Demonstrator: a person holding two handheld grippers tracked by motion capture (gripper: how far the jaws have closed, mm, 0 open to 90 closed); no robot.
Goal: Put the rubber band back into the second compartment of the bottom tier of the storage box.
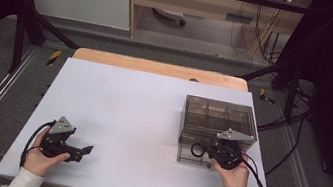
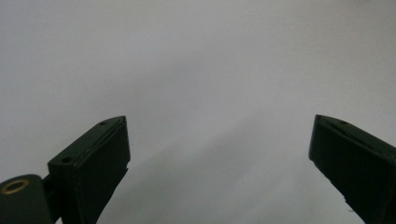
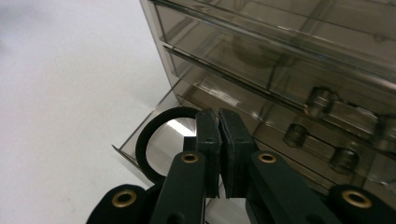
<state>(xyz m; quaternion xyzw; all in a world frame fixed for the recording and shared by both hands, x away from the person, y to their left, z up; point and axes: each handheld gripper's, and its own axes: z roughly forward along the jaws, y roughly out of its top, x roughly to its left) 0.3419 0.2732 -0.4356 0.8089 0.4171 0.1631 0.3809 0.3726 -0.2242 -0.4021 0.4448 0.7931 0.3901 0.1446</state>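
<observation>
- one black ring point(image 3: 152, 140) is pinched between the right claw's point(image 3: 218, 122) jaws, which are pressed nearly together on its rim; the loop sticks out to the left of the jaw tips in the right gripper view.
- just under the claw and ring, the lowest drawer point(image 3: 140, 154) of a smoky clear drawer box point(image 3: 280, 60) is pulled out, and the ring hangs over that open drawer.
- beyond the jaw tips rise the box's upper drawer fronts, with round knobs point(image 3: 320, 100) off to the right.
- from the high view, the right claw point(image 1: 206, 151) sits at the near face of the box point(image 1: 219, 114), on the white table point(image 1: 126, 112).
- well apart, the left claw point(image 2: 219, 140) has its jaws spread wide with nothing between them, bare white table ahead of it.
</observation>
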